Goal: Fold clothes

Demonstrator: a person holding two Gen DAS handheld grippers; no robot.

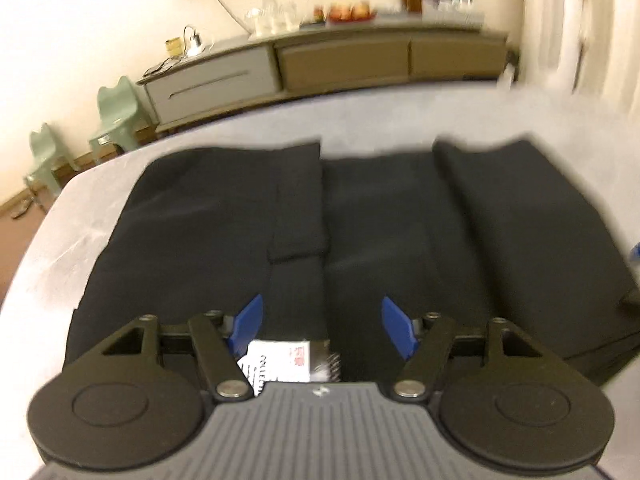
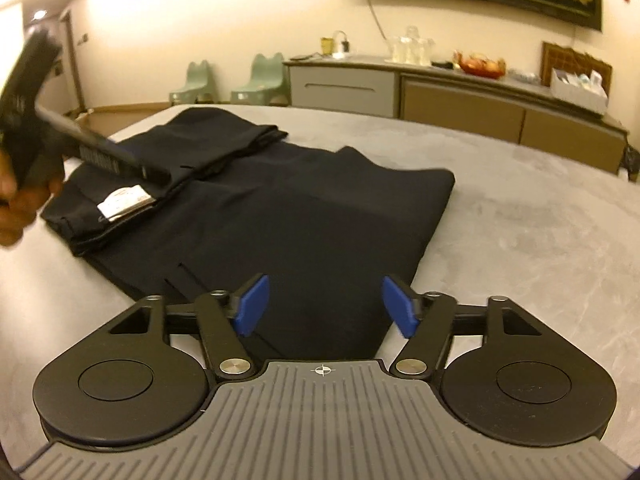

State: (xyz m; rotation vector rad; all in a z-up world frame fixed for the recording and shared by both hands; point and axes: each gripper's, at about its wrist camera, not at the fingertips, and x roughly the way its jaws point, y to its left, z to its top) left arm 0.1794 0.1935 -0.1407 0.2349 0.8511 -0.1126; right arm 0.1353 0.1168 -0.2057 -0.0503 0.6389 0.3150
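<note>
Grey worktop (image 2: 500, 208), sideboard (image 1: 344, 60) behind. Black garment (image 2: 304, 216) is laid flat mid-worktop, sides folded inward, white label (image 1: 280, 360) at near edge. Left claw (image 1: 322, 326) and right claw (image 2: 324, 306) are held open, empty. Fabric judged soft, limp, light; best pinched at near hem corners.

Grey table (image 2: 500, 208), black folded garment (image 2: 304, 216) flat on it.

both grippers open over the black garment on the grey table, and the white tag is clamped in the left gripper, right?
Not quite. The left gripper is open and clamps nothing: the left wrist view shows the white tag lying on the black garment below its spread fingers. The rest holds: the right gripper is open too, over the garment on the grey table.
</note>
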